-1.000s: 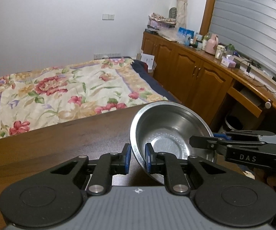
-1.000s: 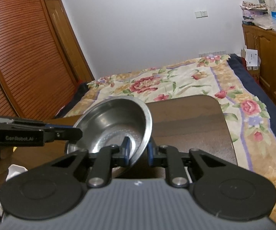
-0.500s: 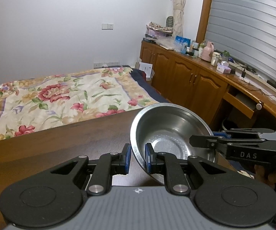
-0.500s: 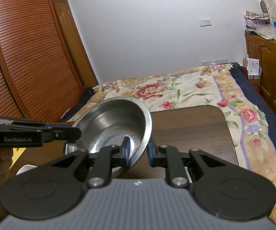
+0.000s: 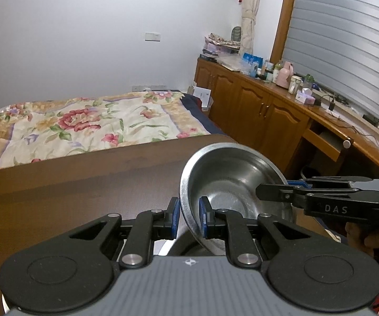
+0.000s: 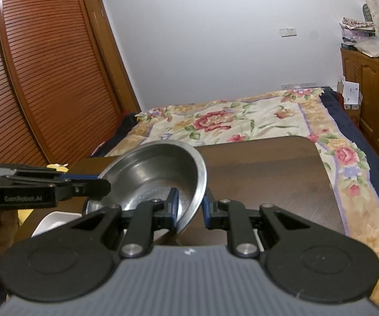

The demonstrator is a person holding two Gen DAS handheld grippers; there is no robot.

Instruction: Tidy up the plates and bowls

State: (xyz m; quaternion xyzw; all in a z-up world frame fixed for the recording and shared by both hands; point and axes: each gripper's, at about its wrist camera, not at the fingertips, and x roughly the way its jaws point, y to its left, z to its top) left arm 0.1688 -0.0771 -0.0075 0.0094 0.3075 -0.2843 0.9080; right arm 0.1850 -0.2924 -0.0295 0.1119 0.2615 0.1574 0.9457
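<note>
A stainless steel bowl (image 5: 229, 181) is held in the air above the dark wooden table (image 5: 84, 192), tilted. My left gripper (image 5: 188, 217) is shut on its left rim, and my right gripper (image 6: 189, 208) is shut on its right rim. In the right wrist view the bowl (image 6: 150, 173) shows its inside, with the left gripper (image 6: 97, 184) coming in from the left. In the left wrist view the right gripper (image 5: 271, 192) comes in from the right. A white dish (image 6: 55, 221) lies below the bowl at the left, partly hidden.
The table (image 6: 268, 179) ends at a bed with a floral cover (image 5: 89, 126). Wooden cabinets with bottles and clutter (image 5: 281, 97) line the right wall. A louvred wardrobe (image 6: 44, 79) stands on the left.
Both grippers have risen with the bowl held between them; the table and bed sit lower in both views. The grips on the rim have not changed.
</note>
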